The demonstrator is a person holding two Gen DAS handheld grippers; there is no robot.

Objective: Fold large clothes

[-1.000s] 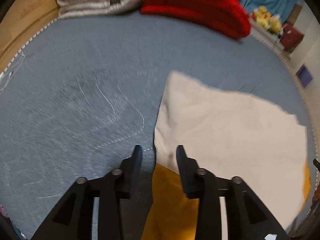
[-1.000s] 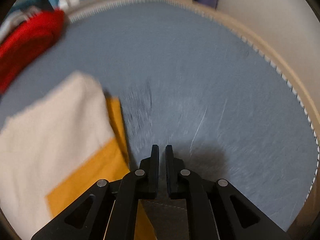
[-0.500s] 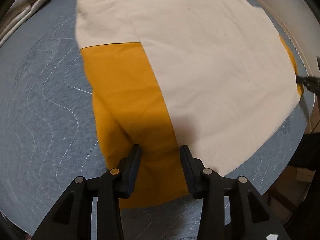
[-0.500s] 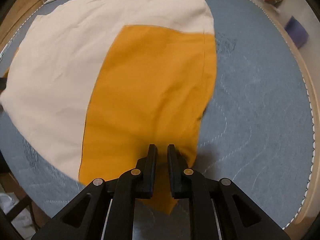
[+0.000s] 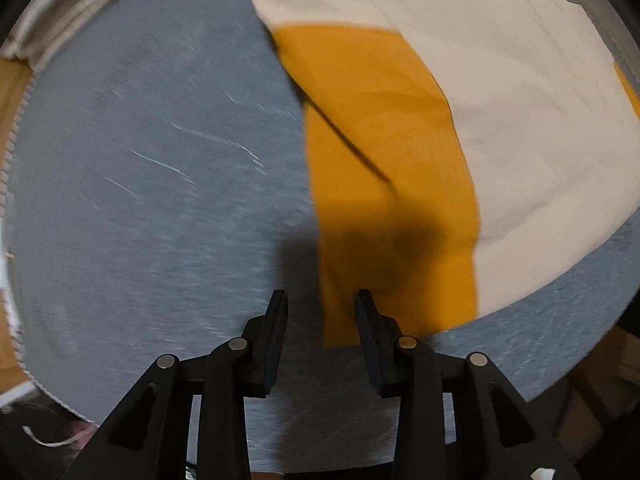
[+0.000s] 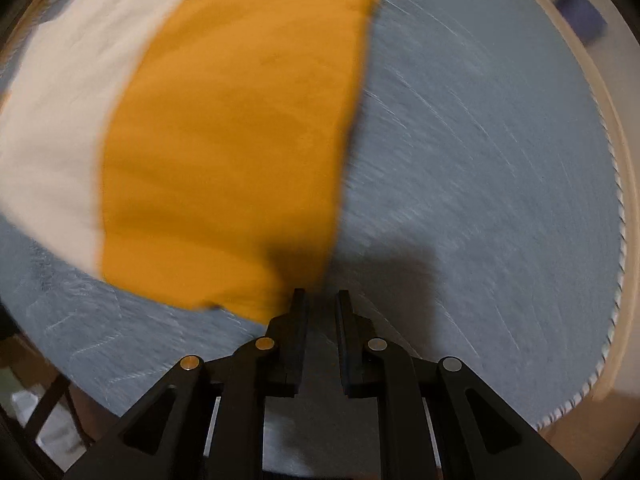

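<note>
A large cream and orange garment lies flat on the grey quilted surface [image 5: 160,200]. In the left wrist view its orange panel [image 5: 380,140] runs down the middle with cream cloth [image 5: 520,80] to the right. My left gripper [image 5: 322,304] is open, its jaws either side of the orange panel's near left corner. In the right wrist view the orange panel [image 6: 240,120] fills the left centre, cream cloth [image 6: 60,100] beyond it. My right gripper [image 6: 322,300] has a narrow gap, empty, just off the orange panel's near right corner.
A folded pale blanket [image 5: 72,8] lies at the far left of the left wrist view. The surface's stitched edge and wooden rim [image 6: 616,200] curve along the right of the right wrist view. A purple object [image 6: 580,16] sits beyond the rim.
Both views have swung from the far edge to the garment's near edge. Each gripper has shifted outward to a near corner of the orange panel. The right jaws have opened slightly.
</note>
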